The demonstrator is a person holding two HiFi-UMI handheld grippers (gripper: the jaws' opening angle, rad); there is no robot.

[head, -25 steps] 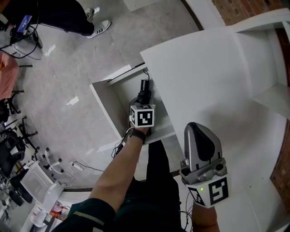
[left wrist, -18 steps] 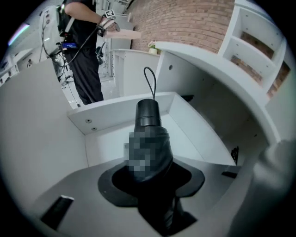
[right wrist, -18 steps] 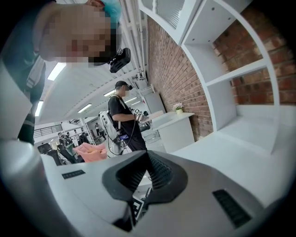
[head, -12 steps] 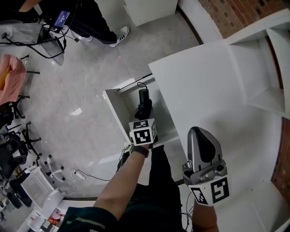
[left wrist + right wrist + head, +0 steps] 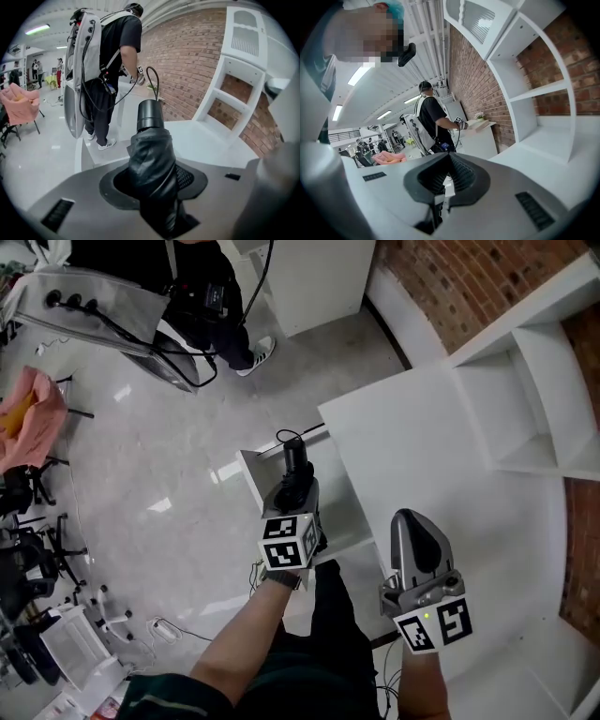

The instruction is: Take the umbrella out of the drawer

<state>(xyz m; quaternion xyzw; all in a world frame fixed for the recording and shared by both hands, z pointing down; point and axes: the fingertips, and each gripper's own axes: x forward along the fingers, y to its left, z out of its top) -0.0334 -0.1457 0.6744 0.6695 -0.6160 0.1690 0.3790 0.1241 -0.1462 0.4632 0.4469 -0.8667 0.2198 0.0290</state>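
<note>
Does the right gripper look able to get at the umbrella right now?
Probably yes: the umbrella, clamped in the left gripper over the open drawer, has nothing between it and the right gripper, though that one's jaws are shut.

Ahead of you, the white counter (image 5: 422, 456) carries a white shelf unit (image 5: 534, 418) at its far right, and its drawer (image 5: 255, 474) stands open on the left.
</note>
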